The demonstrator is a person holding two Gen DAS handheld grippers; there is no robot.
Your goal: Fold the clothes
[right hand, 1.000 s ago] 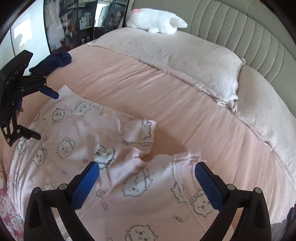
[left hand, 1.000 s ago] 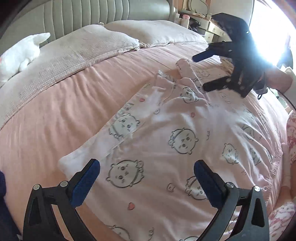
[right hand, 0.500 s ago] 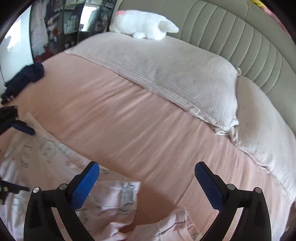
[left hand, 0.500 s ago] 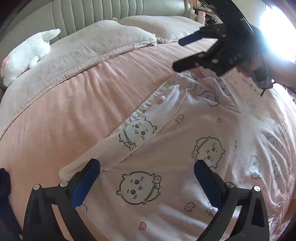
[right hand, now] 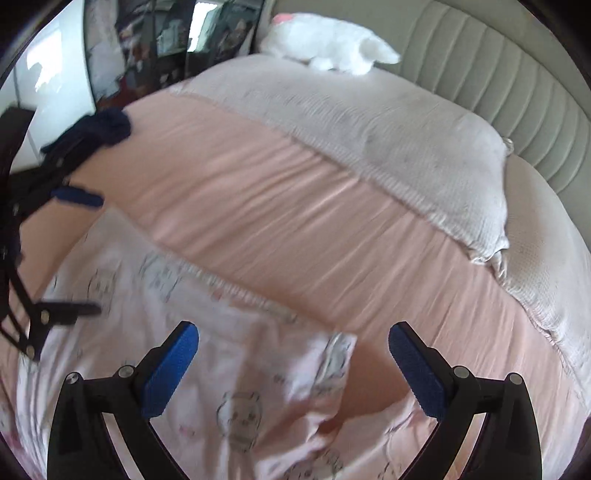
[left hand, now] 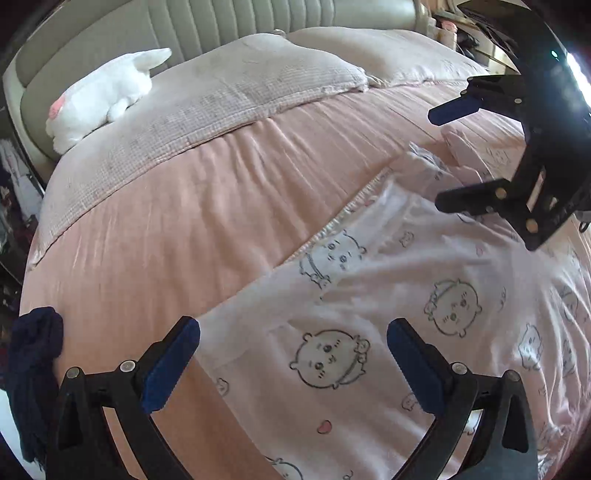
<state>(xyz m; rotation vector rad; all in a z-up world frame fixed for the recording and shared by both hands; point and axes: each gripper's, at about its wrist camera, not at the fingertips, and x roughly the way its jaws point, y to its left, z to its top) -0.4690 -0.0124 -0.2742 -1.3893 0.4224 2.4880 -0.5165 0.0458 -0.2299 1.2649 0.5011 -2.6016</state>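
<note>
- The left gripper (left hand: 293, 354), black-framed with blue pads, hangs with its jaws spread wide and nothing between them, just above the near corner of the garment.
- That garment, a pale pink cotton pyjama piece printed with small cartoon bear faces (left hand: 424, 317), lies spread flat on the salmon-pink quilted bedspread (left hand: 184, 206); its long outer edge with a gathered seam runs diagonally away from the left gripper.
- The right gripper (right hand: 293, 354), the same black and blue build, is likewise fully parted and empty, poised over a rumpled, partly turned-over end of the garment; this view is blurred, so the print there is hard to make out.
- In the left wrist view the right gripper sits near the garment's far end, above the cloth.
- A dark navy bundle of cloth (left hand: 33, 373) hangs at the left edge of the bed, well apart from the garment.
- Further on, two pale beige waffle-textured pillows (left hand: 221, 96) lie across the head of the bed.
- A white plush toy (left hand: 107, 96) rests on the left pillow against the grey-green channel-padded headboard (left hand: 207, 26).
</note>
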